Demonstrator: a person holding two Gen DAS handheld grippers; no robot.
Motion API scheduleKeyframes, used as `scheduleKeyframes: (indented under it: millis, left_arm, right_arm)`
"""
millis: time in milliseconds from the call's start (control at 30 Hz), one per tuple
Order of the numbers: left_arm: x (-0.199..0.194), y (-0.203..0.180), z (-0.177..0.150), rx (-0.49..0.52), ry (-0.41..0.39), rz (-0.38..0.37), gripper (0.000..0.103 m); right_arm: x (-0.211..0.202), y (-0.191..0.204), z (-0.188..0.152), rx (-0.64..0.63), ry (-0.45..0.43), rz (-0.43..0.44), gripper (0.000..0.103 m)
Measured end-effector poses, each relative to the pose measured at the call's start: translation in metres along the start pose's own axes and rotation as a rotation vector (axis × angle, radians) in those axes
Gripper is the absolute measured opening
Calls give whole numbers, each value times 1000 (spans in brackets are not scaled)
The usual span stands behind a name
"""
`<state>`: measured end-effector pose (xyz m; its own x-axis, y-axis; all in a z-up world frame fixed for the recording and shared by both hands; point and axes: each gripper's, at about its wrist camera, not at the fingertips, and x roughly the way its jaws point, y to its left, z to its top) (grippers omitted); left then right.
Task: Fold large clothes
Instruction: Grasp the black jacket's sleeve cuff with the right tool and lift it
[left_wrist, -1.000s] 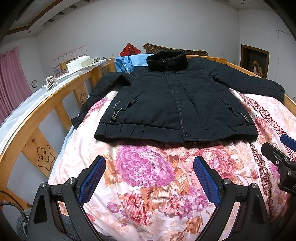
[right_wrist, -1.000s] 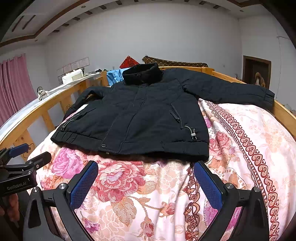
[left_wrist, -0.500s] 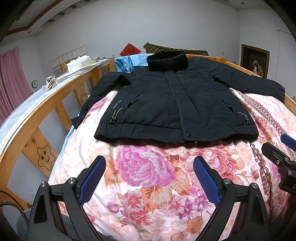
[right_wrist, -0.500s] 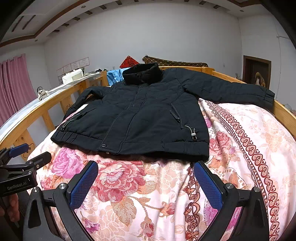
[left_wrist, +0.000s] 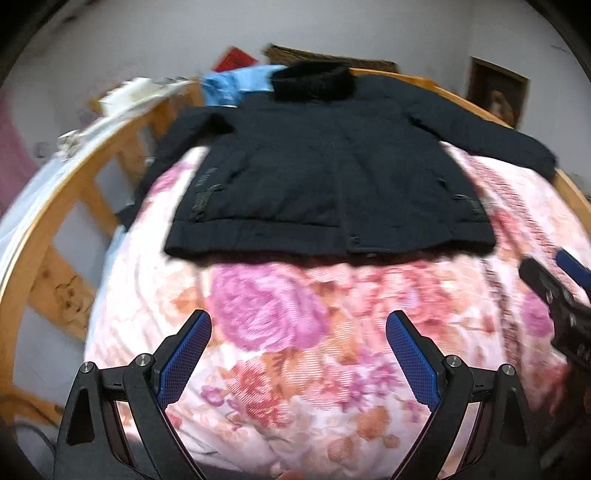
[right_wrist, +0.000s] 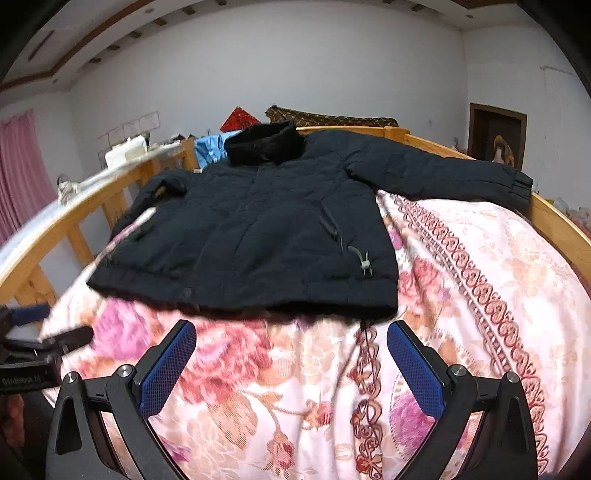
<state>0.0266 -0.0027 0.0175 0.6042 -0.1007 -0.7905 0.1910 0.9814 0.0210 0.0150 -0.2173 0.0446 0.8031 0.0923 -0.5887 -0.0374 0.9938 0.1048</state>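
Black jacket (right_wrist: 255, 236) lies flat, front up, sleeves spread, on the quilt (right_wrist: 480, 295). Both my claws, left (left_wrist: 298, 363) and right (right_wrist: 291, 363), gape wide and empty short of its hem. Folding not yet begun, I judge; next I must reach a sleeve.

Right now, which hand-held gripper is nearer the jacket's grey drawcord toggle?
Right. The right hand-held gripper hovers short of the hem near the drawcord toggle; the left hand-held gripper sits toward the hem's other corner.

Only lettering is on the left hand-held gripper (right_wrist: 27, 345) body and the jacket (left_wrist: 325, 177), both too blurry to read.
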Motion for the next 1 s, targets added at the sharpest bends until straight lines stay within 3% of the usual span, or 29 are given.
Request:
scheduleKeyframes:
  millis: [67, 200, 400, 533, 700, 900, 1000]
  left_arm:
    - [-4, -2, 22, 74, 4, -35, 93]
    - [13, -8, 73, 204, -16, -47, 93]
    - [100, -10, 163, 204, -49, -73, 93]
    - [160, -18, 223, 201, -72, -114, 93]
    - [232, -50, 305, 203, -142, -203, 93]
    - [307, -93, 377, 172, -185, -253, 93]
    - [343, -108, 401, 153, -170, -255, 93]
  right_arm:
    - [0, -7, 27, 17, -7, 8, 103]
    - [15, -31, 80, 58, -74, -78, 103]
    - [84, -123, 137, 338, -136, -241, 103]
    - [119, -184, 143, 507, -174, -370, 103]
    - [150, -244, 143, 689, -232, -466, 103]
    - [180, -302, 135, 914, -213, -525, 103]
    - [180, -323, 135, 1005, -227, -555, 96]
